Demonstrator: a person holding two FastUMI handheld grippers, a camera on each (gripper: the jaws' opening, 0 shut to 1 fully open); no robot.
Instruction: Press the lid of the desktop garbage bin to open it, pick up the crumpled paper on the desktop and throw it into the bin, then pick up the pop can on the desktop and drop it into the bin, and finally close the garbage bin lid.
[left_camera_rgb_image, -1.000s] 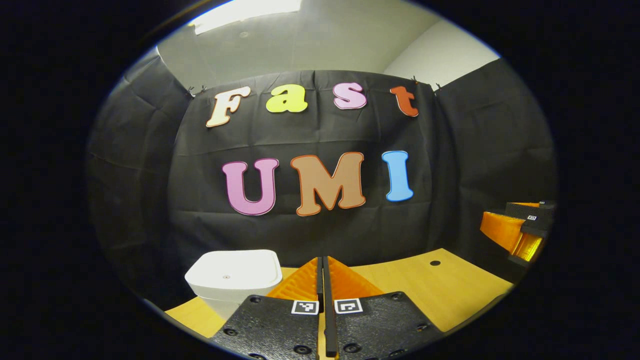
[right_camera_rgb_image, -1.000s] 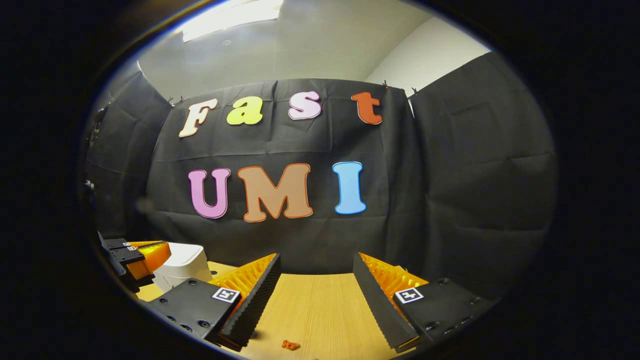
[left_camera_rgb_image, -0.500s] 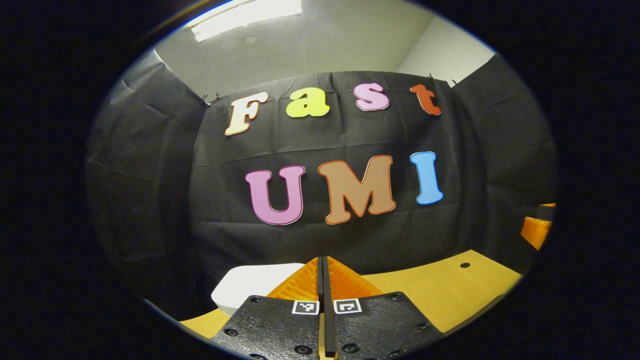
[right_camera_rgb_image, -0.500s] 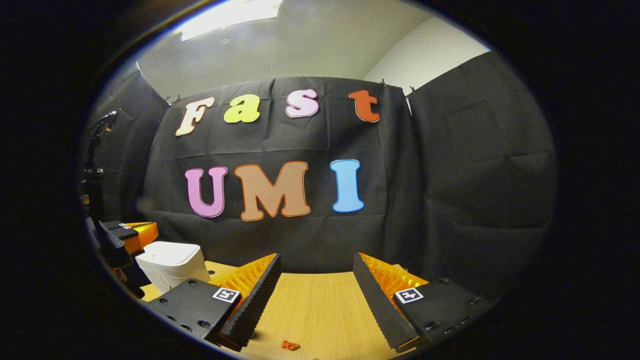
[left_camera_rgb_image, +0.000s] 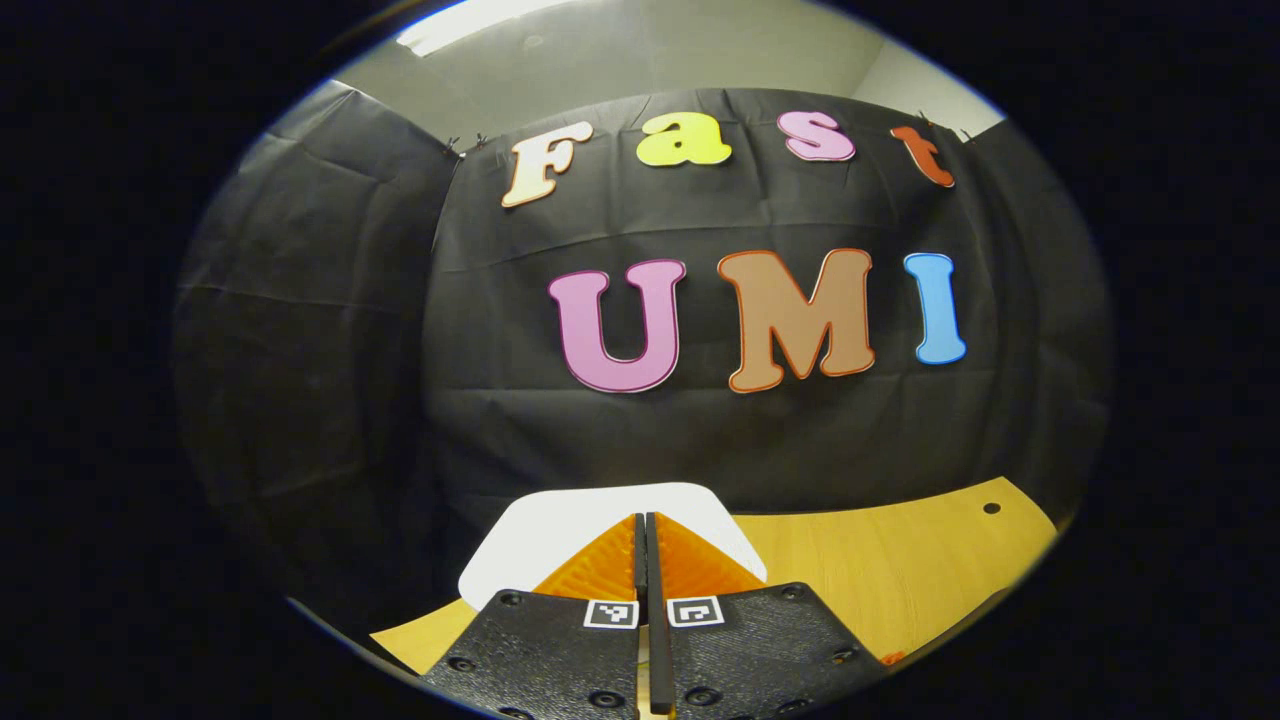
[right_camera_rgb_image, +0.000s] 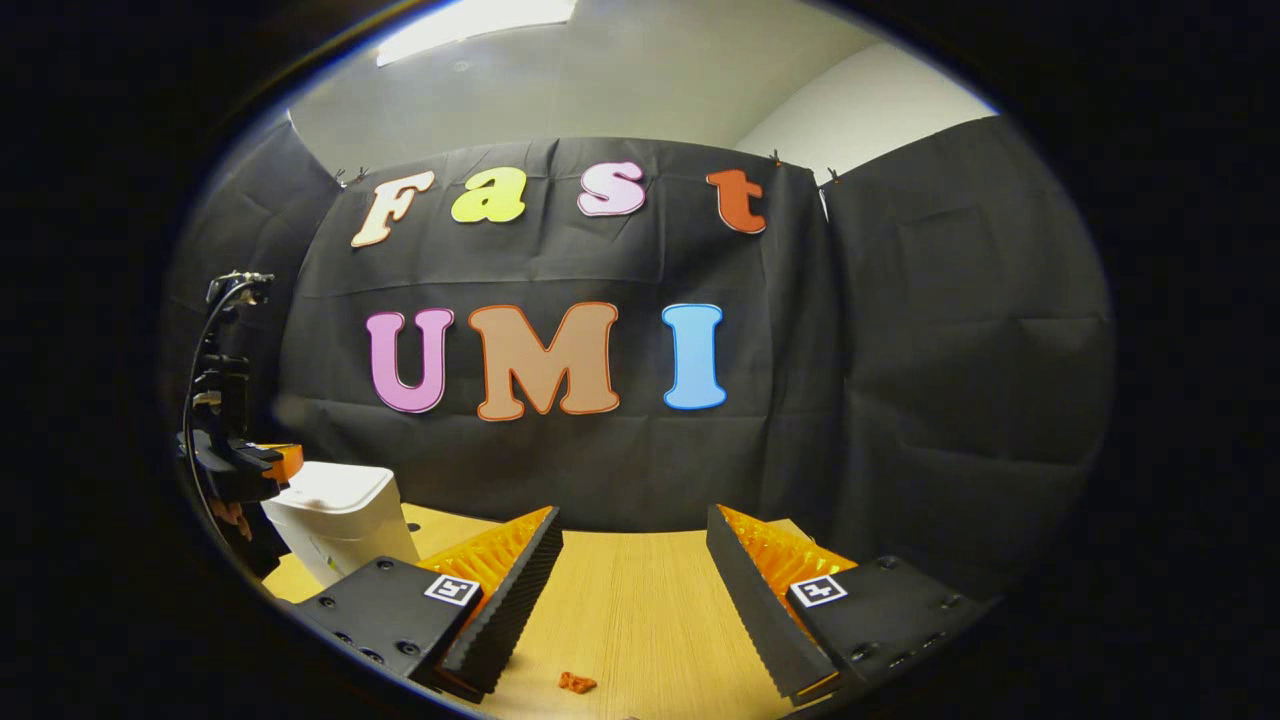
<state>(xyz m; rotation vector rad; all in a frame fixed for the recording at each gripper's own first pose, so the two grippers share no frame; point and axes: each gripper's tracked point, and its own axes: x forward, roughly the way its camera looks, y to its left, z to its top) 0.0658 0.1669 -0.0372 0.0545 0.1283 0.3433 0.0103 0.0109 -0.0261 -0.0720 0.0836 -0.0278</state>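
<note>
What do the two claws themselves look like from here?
Each claw has black textured plates with screw heads, each plate carrying a small square black-and-white marker tag. The left claw and right claw have ribbed wedge-shaped fingers. In the right gripper view, the left claw carries a black cable looping above its body.

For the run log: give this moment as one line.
stage: lid press | left tool: shut, over bin lid, contact unclear | right tool: open, empty, above table | bin: lid closed

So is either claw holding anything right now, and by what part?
Nothing is held. The left claw is shut on nothing, above the white bin lid. The right claw is open over the desktop.
</note>
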